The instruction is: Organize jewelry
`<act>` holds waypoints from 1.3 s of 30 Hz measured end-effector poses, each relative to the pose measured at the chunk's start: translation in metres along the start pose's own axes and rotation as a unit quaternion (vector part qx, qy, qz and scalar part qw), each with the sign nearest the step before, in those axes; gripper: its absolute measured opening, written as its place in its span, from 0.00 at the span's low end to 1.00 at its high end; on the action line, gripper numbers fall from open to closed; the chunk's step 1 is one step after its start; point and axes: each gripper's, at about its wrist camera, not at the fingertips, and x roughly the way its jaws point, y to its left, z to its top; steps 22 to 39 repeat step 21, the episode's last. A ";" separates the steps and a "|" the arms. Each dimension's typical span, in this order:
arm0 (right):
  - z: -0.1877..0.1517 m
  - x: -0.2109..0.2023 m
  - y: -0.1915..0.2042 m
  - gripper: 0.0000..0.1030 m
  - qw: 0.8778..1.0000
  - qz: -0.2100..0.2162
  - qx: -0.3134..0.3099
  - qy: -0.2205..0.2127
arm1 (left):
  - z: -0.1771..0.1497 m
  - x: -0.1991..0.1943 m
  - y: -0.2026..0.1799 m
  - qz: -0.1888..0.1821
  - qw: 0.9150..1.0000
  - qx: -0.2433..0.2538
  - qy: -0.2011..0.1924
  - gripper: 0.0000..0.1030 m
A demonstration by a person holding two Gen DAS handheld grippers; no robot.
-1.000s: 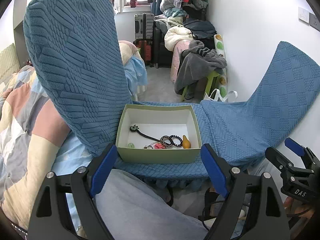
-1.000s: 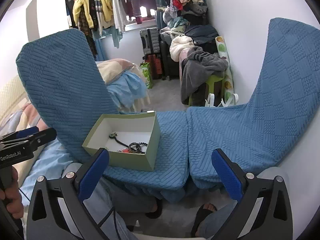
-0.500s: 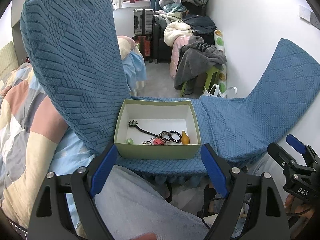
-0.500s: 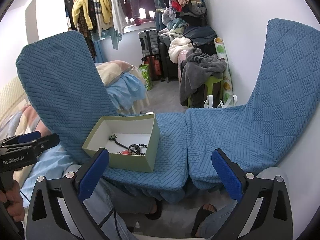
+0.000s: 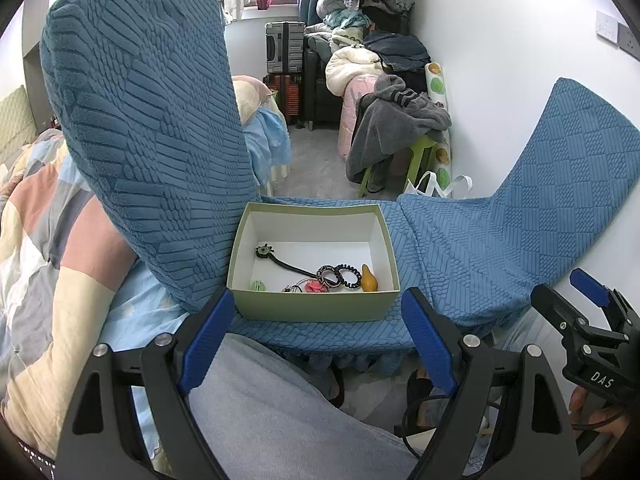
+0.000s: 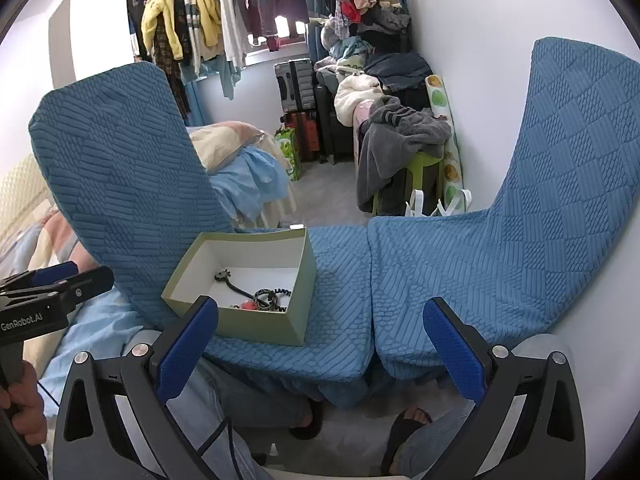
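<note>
A pale green open box (image 5: 316,307) (image 6: 260,326) with a white inside sits on the left blue-covered chair seat (image 5: 320,332). Inside lie a black flower-headed hair stick (image 5: 280,262), dark coil hair ties (image 5: 338,274), a red piece (image 5: 314,287), a small green piece (image 5: 258,285) and an orange-yellow piece (image 5: 369,279). My left gripper (image 5: 320,344) hangs open just short of the box's near wall, nothing between its blue pads. My right gripper (image 6: 320,348) is open and empty too, over the gap between the two seats, right of the box.
Two blue quilted chair backs rise at left (image 5: 148,132) and right (image 6: 568,184). A person's grey-trousered leg (image 5: 280,412) and sandalled feet (image 6: 404,428) lie below the grippers. A quilt-covered bed (image 5: 44,260) is at the left. A green stool with grey clothes (image 5: 396,136) and piled luggage stand beyond.
In the left wrist view the box sits slightly lower and nearer the pads than a second ago. The right wrist view is almost unchanged. Both grippers stay open.
</note>
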 end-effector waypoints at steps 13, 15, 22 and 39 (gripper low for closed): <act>-0.001 -0.002 0.000 1.00 1.000 -0.005 -0.003 -0.003 | 0.000 -0.001 0.005 0.005 1.000 -0.006 -0.003 0.83; -0.001 -0.003 0.000 1.00 1.000 -0.005 -0.004 -0.004 | 0.000 -0.001 0.005 0.010 1.000 -0.005 -0.005 0.83; -0.001 -0.003 0.002 1.00 1.000 -0.004 -0.008 -0.002 | 0.000 -0.001 0.008 0.008 1.000 -0.009 -0.004 0.83; -0.001 -0.003 0.002 1.00 1.000 -0.004 -0.008 -0.002 | 0.000 -0.001 0.008 0.008 1.000 -0.009 -0.004 0.83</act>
